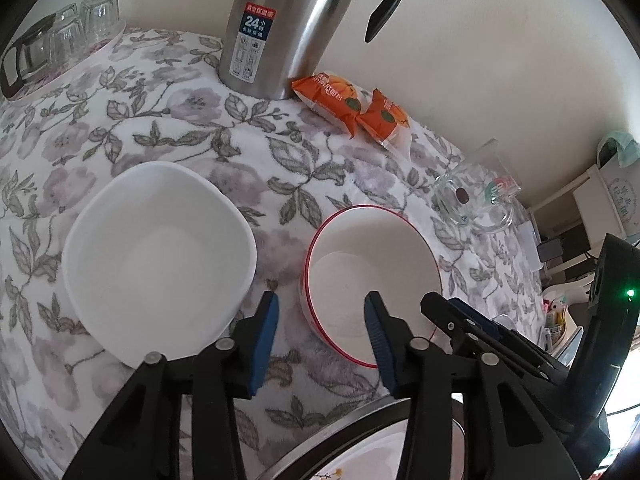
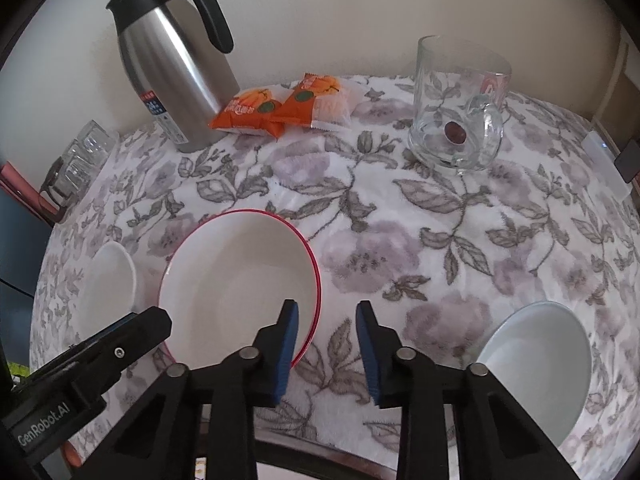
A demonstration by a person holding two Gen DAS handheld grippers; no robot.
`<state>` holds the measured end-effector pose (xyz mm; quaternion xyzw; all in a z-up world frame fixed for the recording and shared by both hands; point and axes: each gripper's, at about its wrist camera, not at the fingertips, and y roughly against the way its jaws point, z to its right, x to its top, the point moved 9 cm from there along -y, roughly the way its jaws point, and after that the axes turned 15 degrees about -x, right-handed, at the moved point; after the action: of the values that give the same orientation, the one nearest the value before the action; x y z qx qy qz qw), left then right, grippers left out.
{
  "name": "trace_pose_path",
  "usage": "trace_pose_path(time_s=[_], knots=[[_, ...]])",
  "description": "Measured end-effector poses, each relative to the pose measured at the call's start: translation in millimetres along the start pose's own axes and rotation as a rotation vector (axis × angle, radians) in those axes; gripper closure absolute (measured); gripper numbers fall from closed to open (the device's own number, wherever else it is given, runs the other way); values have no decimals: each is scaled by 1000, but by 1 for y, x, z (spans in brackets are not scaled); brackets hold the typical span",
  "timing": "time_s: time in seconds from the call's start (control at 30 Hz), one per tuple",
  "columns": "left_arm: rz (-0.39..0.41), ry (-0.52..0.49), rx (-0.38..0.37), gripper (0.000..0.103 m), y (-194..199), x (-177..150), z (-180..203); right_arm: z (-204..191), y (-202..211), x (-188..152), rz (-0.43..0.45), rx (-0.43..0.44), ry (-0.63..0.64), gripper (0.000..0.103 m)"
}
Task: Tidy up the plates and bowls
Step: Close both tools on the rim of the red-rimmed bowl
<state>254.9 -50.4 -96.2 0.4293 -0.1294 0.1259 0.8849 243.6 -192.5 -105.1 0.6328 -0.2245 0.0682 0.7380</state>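
A red-rimmed white bowl (image 1: 372, 276) (image 2: 240, 280) stands on the flowered tablecloth. My left gripper (image 1: 320, 320) straddles its near-left rim, one blue pad inside the bowl and one outside, with a wide gap and neither pad pressing. My right gripper (image 2: 326, 316) straddles the bowl's right rim the same way, open. Each gripper shows in the other's view: the right gripper (image 1: 460, 320), the left gripper (image 2: 140, 328). A white squarish bowl (image 1: 160, 260) (image 2: 112, 280) sits to the left. A pale bowl (image 2: 536, 360) sits at the right near the table edge.
A steel jug (image 1: 288, 28) (image 2: 176, 68) and orange snack packets (image 1: 348, 100) (image 2: 280, 108) stand by the back wall. A glass mug (image 2: 456, 120) (image 1: 476, 200) is at the far right, several glasses (image 1: 68, 36) at the far left. A dark-rimmed dish (image 1: 360, 436) lies below the left gripper.
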Motion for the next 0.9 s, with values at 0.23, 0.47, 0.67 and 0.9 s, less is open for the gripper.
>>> trace_pose_path(time_s=[0.23, 0.47, 0.67, 0.9], knots=[[-13, 6, 10, 63, -10, -2, -5, -2, -9, 0, 4, -3, 16, 84], [0, 2, 21, 82, -20, -1, -8, -6, -8, 1, 16, 19, 36, 92], [8, 16, 9, 90, -25, -1, -11, -8, -6, 0, 24, 29, 40, 94], [9, -5, 25, 90, -21, -4, -4, -4, 6, -3, 43, 27, 22, 93]])
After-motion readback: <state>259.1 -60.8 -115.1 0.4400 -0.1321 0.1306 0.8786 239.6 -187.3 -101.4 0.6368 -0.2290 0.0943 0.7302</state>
